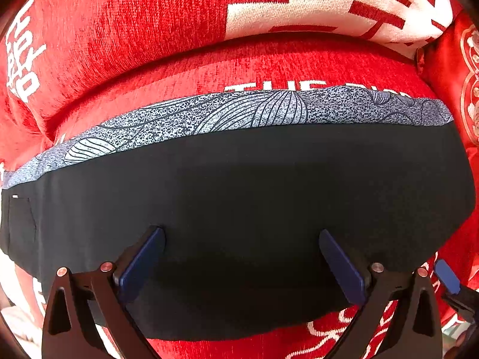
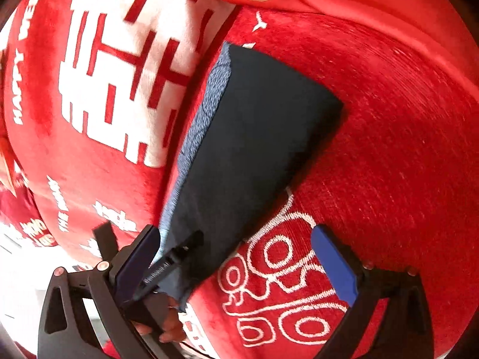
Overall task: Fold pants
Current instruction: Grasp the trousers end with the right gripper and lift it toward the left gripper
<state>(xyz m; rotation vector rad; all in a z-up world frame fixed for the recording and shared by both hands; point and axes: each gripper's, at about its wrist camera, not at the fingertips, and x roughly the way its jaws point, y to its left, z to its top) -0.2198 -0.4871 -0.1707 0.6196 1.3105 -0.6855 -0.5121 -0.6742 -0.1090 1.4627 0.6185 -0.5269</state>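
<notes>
The pants (image 1: pixel 239 197) lie folded into a dark navy rectangle on a red seat cushion (image 1: pixel 269 65), with a band of blue-white leaf-print fabric (image 1: pixel 227 113) along the far edge. My left gripper (image 1: pixel 242 248) hovers open above the near half of the dark cloth, nothing between its blue pads. In the right wrist view the same pants (image 2: pixel 257 137) run diagonally, print strip (image 2: pixel 209 110) on their left side. My right gripper (image 2: pixel 235 254) stands open over the near end of the fold. The other gripper and a hand (image 2: pixel 167 326) show beside its left finger.
A red sofa back (image 1: pixel 125 27) with a large white emblem (image 1: pixel 314 3) rises just behind the pants. White lettering and a line pattern (image 2: pixel 281 293) mark the seat cushion. A shiny red embroidered cushion (image 1: pixel 455 68) sits at the right.
</notes>
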